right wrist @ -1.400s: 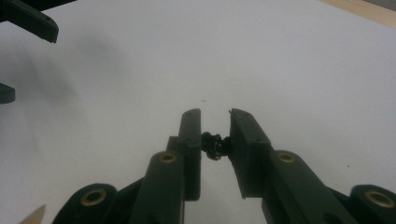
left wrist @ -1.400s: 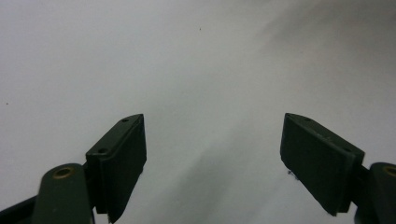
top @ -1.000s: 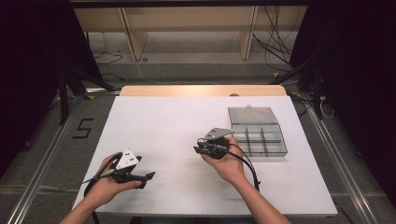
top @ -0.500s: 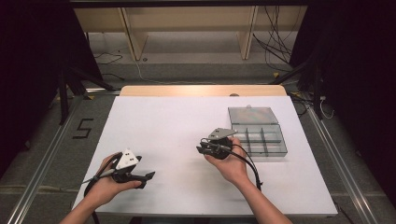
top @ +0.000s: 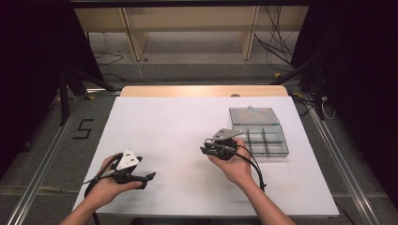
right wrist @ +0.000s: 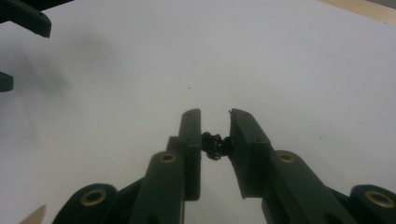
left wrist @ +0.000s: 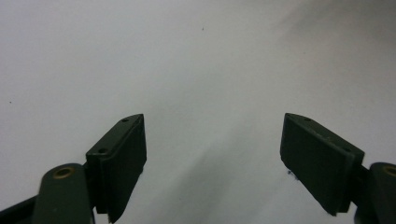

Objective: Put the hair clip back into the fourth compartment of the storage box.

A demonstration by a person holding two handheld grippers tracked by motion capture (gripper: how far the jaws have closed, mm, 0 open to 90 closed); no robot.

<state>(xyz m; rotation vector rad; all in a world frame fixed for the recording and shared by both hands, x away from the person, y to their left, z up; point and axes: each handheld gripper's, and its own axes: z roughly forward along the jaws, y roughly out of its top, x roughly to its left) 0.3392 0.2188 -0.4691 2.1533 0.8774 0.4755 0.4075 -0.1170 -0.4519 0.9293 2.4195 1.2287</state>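
We see the white table (top: 178, 136) brightly and evenly lit from above in the high view, while the floor and the room's sides fall off into near black. Soft, short shadows sit under the hands. The high view is a little soft but readable. In the left gripper view we find the table surface washed to a pale grey, with a faint diffuse shadow between the jaws, which look slightly blurred. In the right gripper view the near jaws are soft, and a dim shadow lies at upper left.
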